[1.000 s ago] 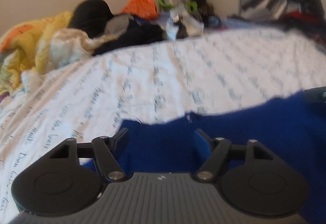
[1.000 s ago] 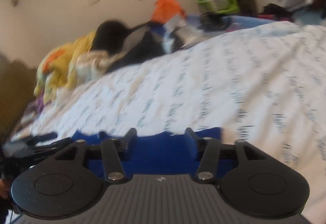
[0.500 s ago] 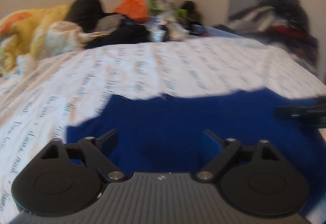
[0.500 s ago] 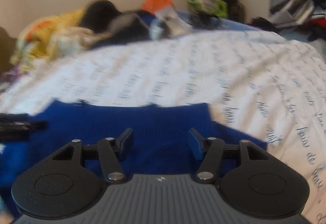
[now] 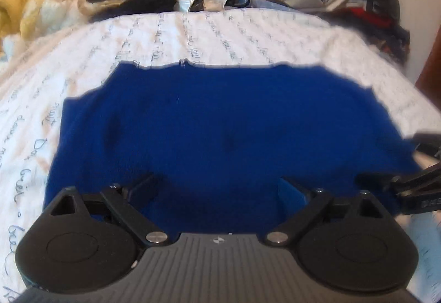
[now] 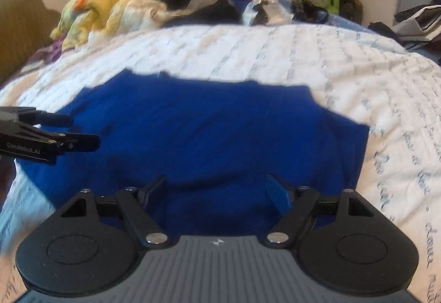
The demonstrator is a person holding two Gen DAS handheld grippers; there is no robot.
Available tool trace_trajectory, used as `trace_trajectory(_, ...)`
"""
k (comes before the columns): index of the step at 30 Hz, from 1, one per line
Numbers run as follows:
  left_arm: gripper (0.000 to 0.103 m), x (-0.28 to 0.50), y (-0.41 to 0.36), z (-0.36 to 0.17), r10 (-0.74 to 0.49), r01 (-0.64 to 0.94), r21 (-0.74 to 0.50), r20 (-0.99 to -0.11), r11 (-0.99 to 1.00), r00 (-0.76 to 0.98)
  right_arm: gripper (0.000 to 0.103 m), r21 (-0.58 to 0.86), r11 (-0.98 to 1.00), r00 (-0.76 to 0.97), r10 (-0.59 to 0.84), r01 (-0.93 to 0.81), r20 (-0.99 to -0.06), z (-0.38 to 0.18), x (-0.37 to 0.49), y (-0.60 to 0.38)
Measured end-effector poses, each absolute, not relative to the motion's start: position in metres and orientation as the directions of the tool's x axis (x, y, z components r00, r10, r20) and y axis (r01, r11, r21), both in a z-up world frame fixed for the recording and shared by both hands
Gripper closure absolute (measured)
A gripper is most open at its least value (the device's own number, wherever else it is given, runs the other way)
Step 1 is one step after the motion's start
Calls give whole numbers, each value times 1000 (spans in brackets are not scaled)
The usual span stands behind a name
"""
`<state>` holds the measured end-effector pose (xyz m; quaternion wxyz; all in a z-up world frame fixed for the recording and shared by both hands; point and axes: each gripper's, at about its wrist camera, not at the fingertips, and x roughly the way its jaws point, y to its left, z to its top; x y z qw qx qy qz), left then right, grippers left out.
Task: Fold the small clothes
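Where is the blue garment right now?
The blue garment lies spread on the white script-printed bedspread, at the near end in both wrist views, far from the clutter by the wall.

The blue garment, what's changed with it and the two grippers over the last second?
Both grippers have let go: the left gripper and right gripper have just been opening, pads clear of the cloth. The blue garment now lies spread flat on the white bedspread, with far more of it showing. The clutter at the back is unchanged.
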<state>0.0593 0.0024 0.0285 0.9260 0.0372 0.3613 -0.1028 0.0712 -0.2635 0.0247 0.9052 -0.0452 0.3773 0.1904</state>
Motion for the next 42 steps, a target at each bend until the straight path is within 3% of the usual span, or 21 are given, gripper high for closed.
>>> trace_trajectory(2, 7, 46, 1, 26, -113, 212, 69, -667, 975, 736, 23, 26, 908, 680, 333, -419, -653, 18, 52, -272)
trace_trajectory(4, 13, 29, 16, 35, -151, 183, -25, -678, 983, 719, 23, 31, 914, 660, 314, -404, -683, 25, 46, -280)
trace_trajectory(6, 8, 5, 32, 41, -155, 135, -82, -659, 988, 736, 22, 26, 928, 647, 278, -371, -710, 38, 36, -282)
trace_trajectory(10, 8, -9, 43, 32, -131, 68, -118, -684, 991, 718, 22, 28, 913, 680, 323, -406, -659, 53, 14, -273)
trace_trajectory(13, 10, -16, 44, 36, -101, 50, -94, -680, 994, 726, 19, -19, 903, 631, 284, -429, -722, 32, 26, -259)
trace_trajectory(15, 8, -28, 59, 45, -127, 3, -184, -670, 983, 731, 9, 48, 907, 629, 328, -419, -705, 30, 26, -274)
trace_trajectory(17, 4, -41, 80, 46, -173, -91, -349, -655, 933, 736, 9, 57, 917, 610, 309, -395, -729, 36, 22, -281)
trace_trajectory(20, 4, -51, 110, 33, -231, -218, -588, -593, 779, 771, 9, 142, 921, 653, 361, -364, -665, 45, 6, -297)
trace_trajectory(25, 5, -31, 121, 28, -221, -298, -701, -547, 648, 807, 9, 159, 938, 669, 331, -307, -666, 35, 6, -305)
trace_trajectory(30, 10, -17, 117, 34, -140, -363, -674, -570, 644, 809, 9, 151, 934, 678, 341, -324, -651, 39, 11, -306)
trace_trajectory(33, 25, -14, 110, 37, -57, -416, -624, -595, 662, 802, 9, 173, 923, 686, 373, -344, -625, 45, 19, -300)
trace_trajectory(35, 51, -11, 103, 38, 9, -458, -554, -630, 695, 777, 9, 188, 913, 677, 396, -361, -621, 49, 24, -294)
trace_trajectory(36, 78, -9, 99, 39, 42, -478, -507, -654, 717, 756, 9, 209, 906, 669, 415, -369, -617, 50, 27, -292)
trace_trajectory(37, 97, -6, 97, 39, 74, -497, -464, -672, 733, 736, 9, 245, 896, 657, 440, -371, -612, 52, 29, -293)
trace_trajectory(42, 100, 1, 71, 54, 145, -440, -300, -665, 847, 732, 9, 555, 764, 593, 624, -329, -509, 58, 60, -312)
